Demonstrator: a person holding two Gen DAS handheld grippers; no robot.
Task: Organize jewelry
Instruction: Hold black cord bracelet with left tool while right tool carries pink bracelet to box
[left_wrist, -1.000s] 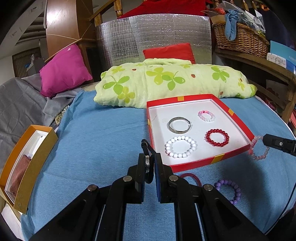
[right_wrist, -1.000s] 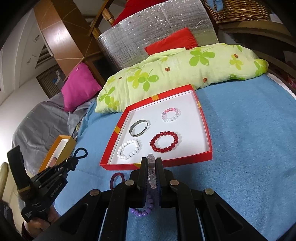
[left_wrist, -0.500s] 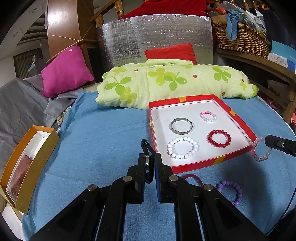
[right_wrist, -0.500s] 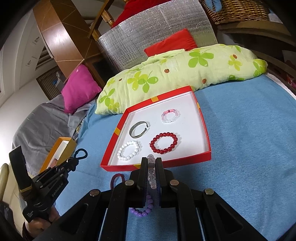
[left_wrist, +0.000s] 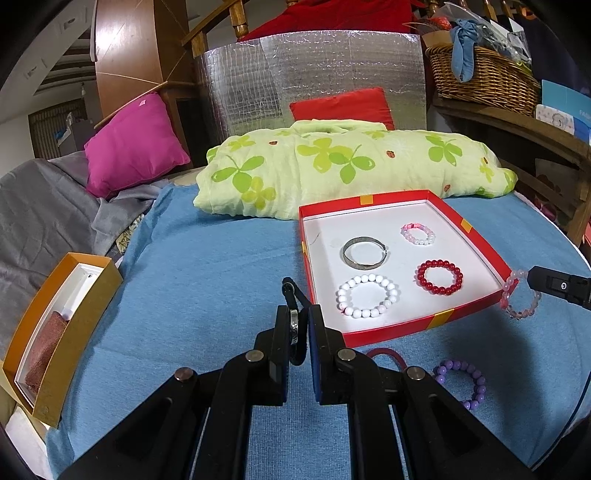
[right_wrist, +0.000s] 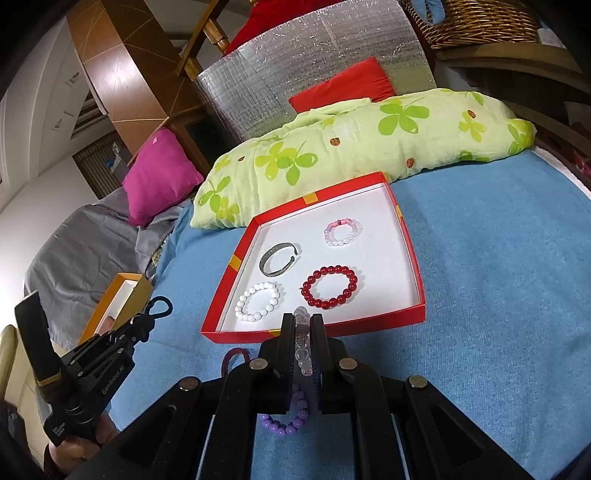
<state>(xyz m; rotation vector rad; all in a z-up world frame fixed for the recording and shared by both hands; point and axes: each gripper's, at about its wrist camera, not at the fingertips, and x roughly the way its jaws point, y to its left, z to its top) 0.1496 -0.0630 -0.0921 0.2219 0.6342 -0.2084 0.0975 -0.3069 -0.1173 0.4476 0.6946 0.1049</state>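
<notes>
My left gripper (left_wrist: 297, 318) is shut on a black cord bracelet (left_wrist: 290, 290) with a silver piece, just left of the red tray (left_wrist: 399, 331). The tray's white floor holds a silver bangle (left_wrist: 364, 265), a white bead bracelet (left_wrist: 365, 314), a red bead bracelet (left_wrist: 439, 292) and a small pink-white one (left_wrist: 417, 242). My right gripper (right_wrist: 303, 325) is shut on a pale pink bead bracelet (right_wrist: 301, 341) that hangs over the tray's near right corner (left_wrist: 517, 314). A purple bead bracelet (left_wrist: 460, 364) and a dark red band (left_wrist: 384, 352) lie on the blue cloth in front of the tray.
An open orange box (left_wrist: 74, 332) with a brown pouch sits at the bed's left edge. A green clover-print quilt (left_wrist: 351, 166) lies behind the tray, with pink and red pillows beyond it. A wicker basket (left_wrist: 487, 77) stands on a wooden shelf at the right.
</notes>
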